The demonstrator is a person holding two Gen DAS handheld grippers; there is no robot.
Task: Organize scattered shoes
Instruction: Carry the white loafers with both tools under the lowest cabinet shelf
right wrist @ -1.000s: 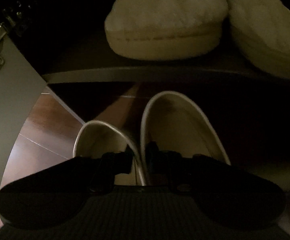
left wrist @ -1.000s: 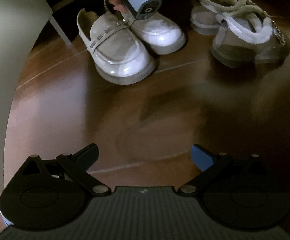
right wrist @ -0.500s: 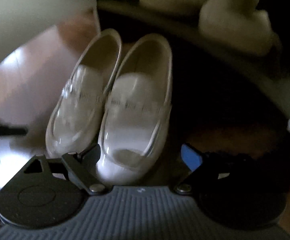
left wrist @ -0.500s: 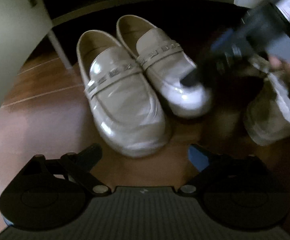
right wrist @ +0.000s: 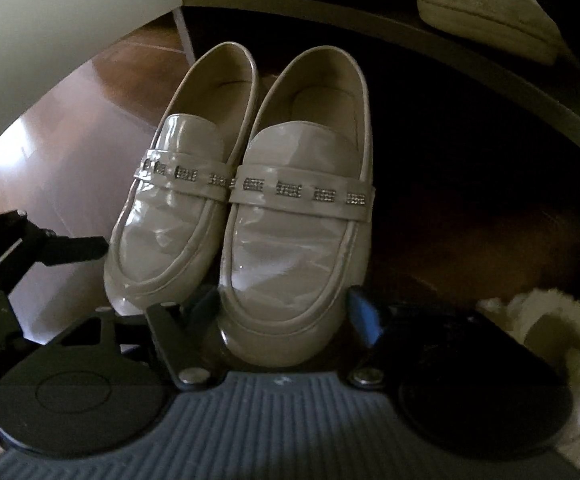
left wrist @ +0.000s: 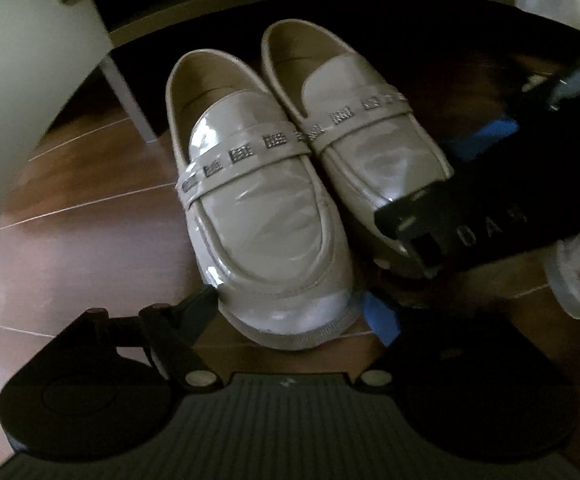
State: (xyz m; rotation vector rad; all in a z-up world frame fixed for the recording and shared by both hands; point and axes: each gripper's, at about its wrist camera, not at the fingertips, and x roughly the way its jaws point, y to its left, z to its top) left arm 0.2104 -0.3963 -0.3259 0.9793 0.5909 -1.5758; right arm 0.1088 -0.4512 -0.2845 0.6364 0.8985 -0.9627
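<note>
I read both loafers, left loafer [left wrist: 261,216] and right loafer [right wrist: 294,240], as glossy patent leather, smooth and creased, each with a strap carrying glittering studs. Beneath the loafers the floor [left wrist: 89,224] looks like polished wood with a sheen. Above the loafers, the slippers [right wrist: 486,12] on the dark matt shelf [right wrist: 370,16] appear soft and cloth-like. Right of the loafers, a fleecy-lined shoe [right wrist: 550,320] looks fuzzy.
</note>
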